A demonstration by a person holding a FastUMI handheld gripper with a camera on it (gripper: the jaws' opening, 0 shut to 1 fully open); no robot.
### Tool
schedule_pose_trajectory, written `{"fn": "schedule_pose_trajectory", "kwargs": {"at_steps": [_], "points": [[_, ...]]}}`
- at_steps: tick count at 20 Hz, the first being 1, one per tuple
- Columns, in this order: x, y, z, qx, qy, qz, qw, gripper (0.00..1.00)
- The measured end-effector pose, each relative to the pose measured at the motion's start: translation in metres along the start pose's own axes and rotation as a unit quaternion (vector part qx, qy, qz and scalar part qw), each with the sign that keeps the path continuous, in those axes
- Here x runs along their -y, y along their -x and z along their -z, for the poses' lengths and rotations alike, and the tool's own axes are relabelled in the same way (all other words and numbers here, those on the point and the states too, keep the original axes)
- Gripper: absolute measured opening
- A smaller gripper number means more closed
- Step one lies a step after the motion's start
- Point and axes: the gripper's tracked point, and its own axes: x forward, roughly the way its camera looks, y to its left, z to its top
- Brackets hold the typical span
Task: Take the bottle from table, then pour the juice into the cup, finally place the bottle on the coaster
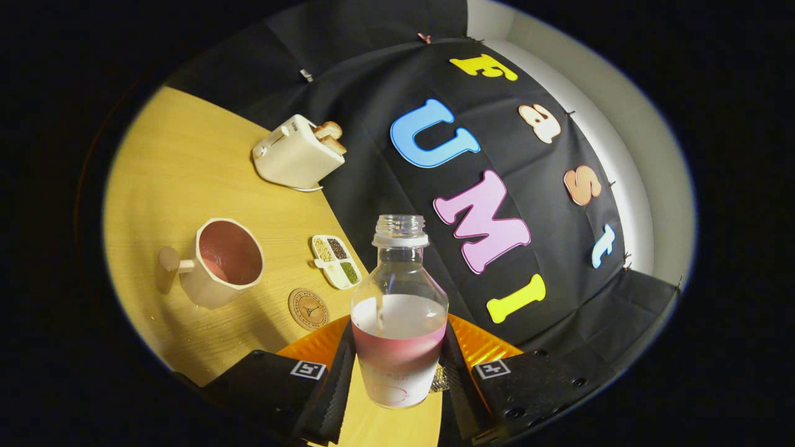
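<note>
The tongs (397,372) pinched the bottle (399,310) low on its body, one finger (338,379) pressed to each side; the bottle was uncapped, clear, with a pale liquid filling roughly its lower half and a pinkish band across the middle; whole view was tilted, so the bench ran off at a slant beyond the fingers.

Bench (180,155) was light wood with a fine grain, lit warm yellow; it had a curved far edge where it met the black cloth wall (372,93); a strip of plain white wall (621,143) showed past the cloth.

On the bench, beyond the fingers: cup (218,262), pale outside and pinkish inside, handle pointing away from the bottle, some pink at the bottom of it; coaster (308,308), round and brown with a printed motif, lay flat between the cup and the bottle, just beside the cup, nothing on it; small white tray (336,261) with divided compartments of grains and beans sat just past the coaster; toaster (297,154), cream, stood further back near the cloth with toast (329,136) sticking out of its slots.

Bottle sat clear of the cup and the coaster, mouth pointing at the cloth; couldn't tell whether its base touched the bench.
</note>
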Motion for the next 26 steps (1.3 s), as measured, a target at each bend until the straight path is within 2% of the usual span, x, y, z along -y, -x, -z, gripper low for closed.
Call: {"fn": "schedule_pose_trajectory", "kwargs": {"at_steps": [6,13,26], "points": [[-0.027,-0.001,-0.001,-0.002,0.092,-0.015,0.996,0.71],[-0.044,-0.001,0.002,-0.017,0.184,-0.023,0.983,0.71],[-0.054,-0.002,0.003,-0.048,0.282,-0.037,0.957,0.71]]}}
